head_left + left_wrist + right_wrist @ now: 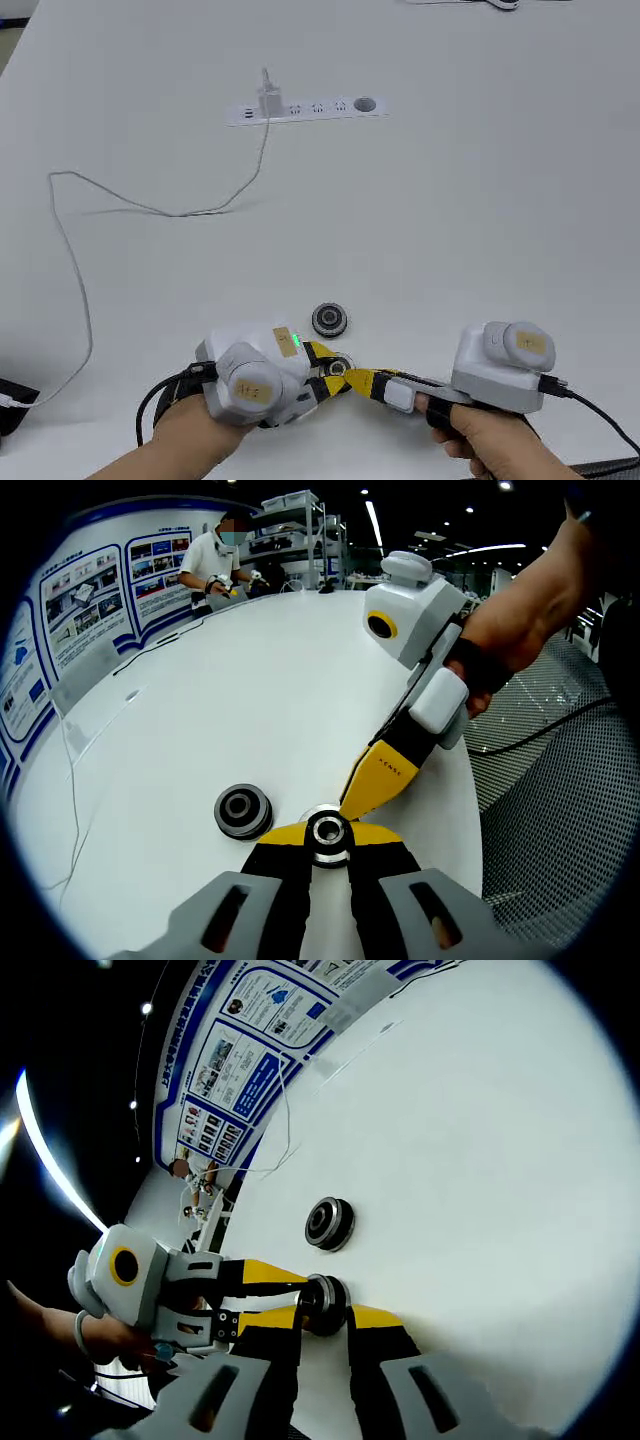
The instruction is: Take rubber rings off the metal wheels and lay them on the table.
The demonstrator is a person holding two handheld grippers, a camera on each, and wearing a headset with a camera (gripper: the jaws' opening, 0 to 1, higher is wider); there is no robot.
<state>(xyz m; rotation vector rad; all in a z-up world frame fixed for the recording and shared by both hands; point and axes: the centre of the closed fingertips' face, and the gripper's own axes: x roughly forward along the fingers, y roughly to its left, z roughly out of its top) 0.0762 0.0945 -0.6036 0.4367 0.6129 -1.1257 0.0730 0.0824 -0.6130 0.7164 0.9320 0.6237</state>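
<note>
Item 1: wheel (pixel 328 830), small, metal, with a dark hub, at the near edge of the white table (pixel 450 220), between the 2 grippers. Left gripper (pixel 329 836): yellow tips pressed onto the wheel from both sides, carried by the left hand (pixel 195 435). Right gripper (pixel 322 1312): jaws pinch the same wheel from the opposite side; in the left gripper view it comes in from the right as 1 yellow wedge touching the wheel's rim; carried by the right hand (pixel 495 440). In the head view, the left gripper's white body covers most of its own jaws. Whether this wheel rests on the table or is lifted cannot be told. Item 2: spare wheel (pixel 329 319), lying flat on the table just beyond the tips, apart from both grippers, with a dark outer ring (pixel 220 815) around it. Item 3: power strip (pixel 305 109), white, far across the table, well apart from the work, with a white charger (pixel 269 98) plugged in. Item 4: thin cable (pixel 75 260) running from the charger in a long loop down the left side to a dark object (pixel 10 400) at the table edge, too cropped to identify. Item 5: black lead (pixel 600 415) trailing from the right gripper. Background, left gripper view: a person (pixel 212 560) at the table's far end, wall posters (pixel 80 600), shelving (pixel 300 520).
</note>
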